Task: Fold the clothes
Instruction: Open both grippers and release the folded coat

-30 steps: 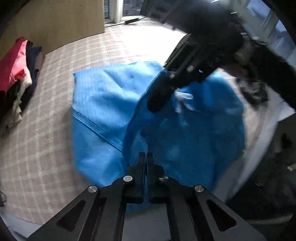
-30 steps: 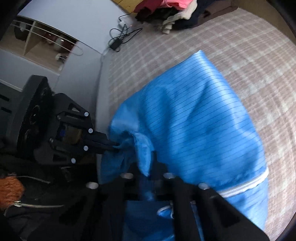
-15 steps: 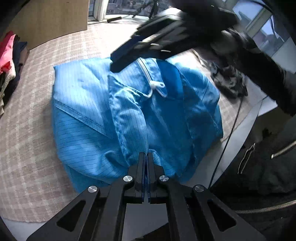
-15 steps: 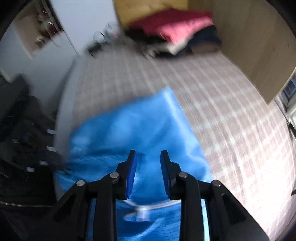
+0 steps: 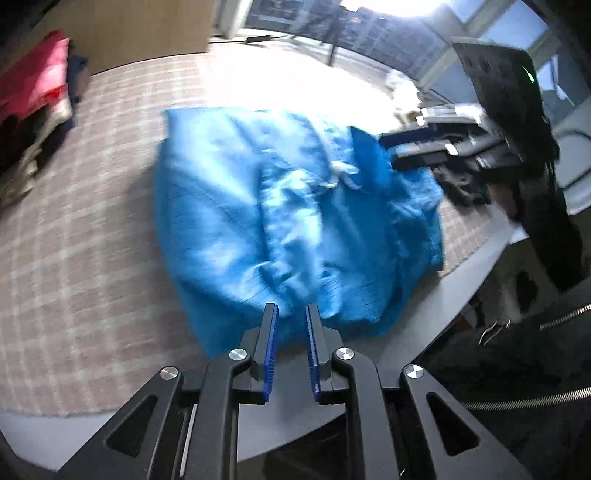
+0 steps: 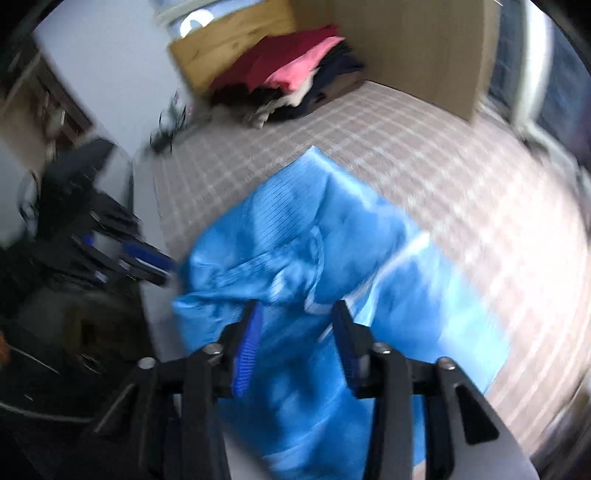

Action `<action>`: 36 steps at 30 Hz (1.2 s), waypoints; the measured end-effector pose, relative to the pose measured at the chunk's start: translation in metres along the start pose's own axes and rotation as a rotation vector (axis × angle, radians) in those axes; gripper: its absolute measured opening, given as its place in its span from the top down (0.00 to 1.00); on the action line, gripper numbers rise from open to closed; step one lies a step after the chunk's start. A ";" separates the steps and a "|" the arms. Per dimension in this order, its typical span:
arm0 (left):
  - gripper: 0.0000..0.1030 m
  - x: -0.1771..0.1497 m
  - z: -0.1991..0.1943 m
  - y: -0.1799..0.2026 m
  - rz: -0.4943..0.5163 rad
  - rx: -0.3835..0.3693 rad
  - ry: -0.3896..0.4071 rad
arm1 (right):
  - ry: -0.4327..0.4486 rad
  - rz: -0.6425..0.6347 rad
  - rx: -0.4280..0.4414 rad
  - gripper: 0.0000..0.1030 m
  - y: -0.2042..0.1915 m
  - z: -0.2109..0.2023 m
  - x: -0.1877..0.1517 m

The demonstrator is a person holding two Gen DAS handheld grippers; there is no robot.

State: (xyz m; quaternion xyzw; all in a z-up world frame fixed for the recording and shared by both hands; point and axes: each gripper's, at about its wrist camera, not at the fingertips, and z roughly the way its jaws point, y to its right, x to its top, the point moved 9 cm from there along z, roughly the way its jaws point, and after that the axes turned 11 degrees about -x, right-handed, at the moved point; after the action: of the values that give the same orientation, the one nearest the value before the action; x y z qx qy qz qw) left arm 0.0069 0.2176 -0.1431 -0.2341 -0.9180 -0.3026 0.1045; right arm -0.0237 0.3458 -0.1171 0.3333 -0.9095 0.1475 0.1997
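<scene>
Lying bunched on checked cloth (image 5: 92, 229) — blue garment (image 5: 229, 206), grippers' fingers parted.

A work surface covered by a beige-and-white checked cloth (image 5: 92, 206) was seen, with a bare grey edge of the table (image 5: 436, 306) exposed at the near side. A light wooden panel (image 5: 122, 33) stood behind the surface; in the right wrist view it was shown as a wooden board (image 6: 417, 48) beside a white wall (image 6: 110, 62). Large windows (image 5: 369, 40) were visible at the far side, through which strong daylight was cast on the cloth. Open shelving (image 6: 33, 103) was blurred at the left of the right wrist view.
</scene>
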 end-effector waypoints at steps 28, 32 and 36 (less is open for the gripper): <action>0.99 -0.040 0.071 0.067 0.874 -0.015 -0.202 | -0.145 0.532 -0.417 0.89 -0.049 0.046 -0.088; 0.99 -0.031 0.073 0.057 0.772 -0.039 -0.206 | -0.087 0.608 -0.377 0.95 -0.042 0.024 -0.098; 0.99 -0.029 0.067 0.059 0.763 -0.044 -0.196 | -0.029 0.684 -0.337 0.96 -0.035 0.001 -0.107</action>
State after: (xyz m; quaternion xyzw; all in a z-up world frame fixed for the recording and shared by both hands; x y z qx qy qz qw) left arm 0.0576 0.2894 -0.1758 -0.5884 -0.7641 -0.2376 0.1161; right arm 0.0741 0.3783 -0.1631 -0.0250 -0.9824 0.0496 0.1782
